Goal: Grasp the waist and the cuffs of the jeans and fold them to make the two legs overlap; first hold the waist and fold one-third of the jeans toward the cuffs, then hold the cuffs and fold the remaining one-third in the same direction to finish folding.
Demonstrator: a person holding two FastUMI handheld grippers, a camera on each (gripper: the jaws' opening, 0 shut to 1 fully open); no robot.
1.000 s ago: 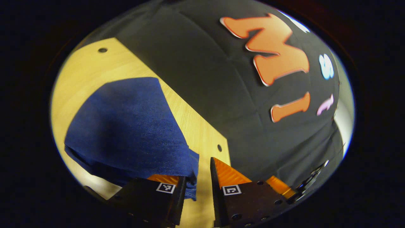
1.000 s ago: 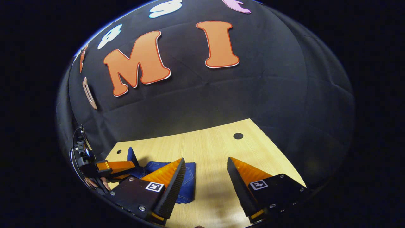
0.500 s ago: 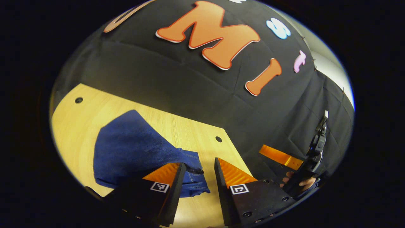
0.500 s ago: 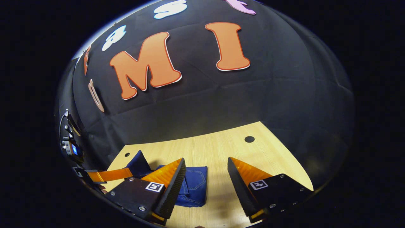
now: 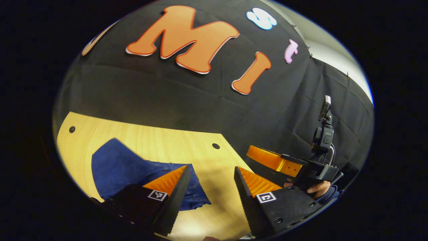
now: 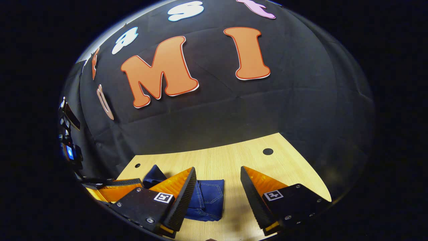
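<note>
The blue jeans (image 5: 130,169) lie folded in a compact bundle on the wooden table (image 5: 160,144). In the left gripper view my left gripper (image 5: 210,179) hovers open over the bundle's near right corner, nothing between its fingers. The right gripper (image 5: 267,159), held by a hand (image 5: 317,189), shows farther off at the right. In the right gripper view the jeans (image 6: 209,197) sit just left of centre, a back pocket facing up, partly hidden behind one finger. My right gripper (image 6: 217,180) is open above the table beside them. The left gripper (image 6: 110,187) shows at the lower left.
The table (image 6: 230,159) has small round holes (image 6: 268,151) near its far corners. The black cloth wall (image 6: 217,110) rises right behind the far edge. Bare wood lies to the right of the jeans.
My left gripper let go of the jeans, opened wider and drew back and up; the cloth settled flat. The right gripper backed off slightly, still open.
</note>
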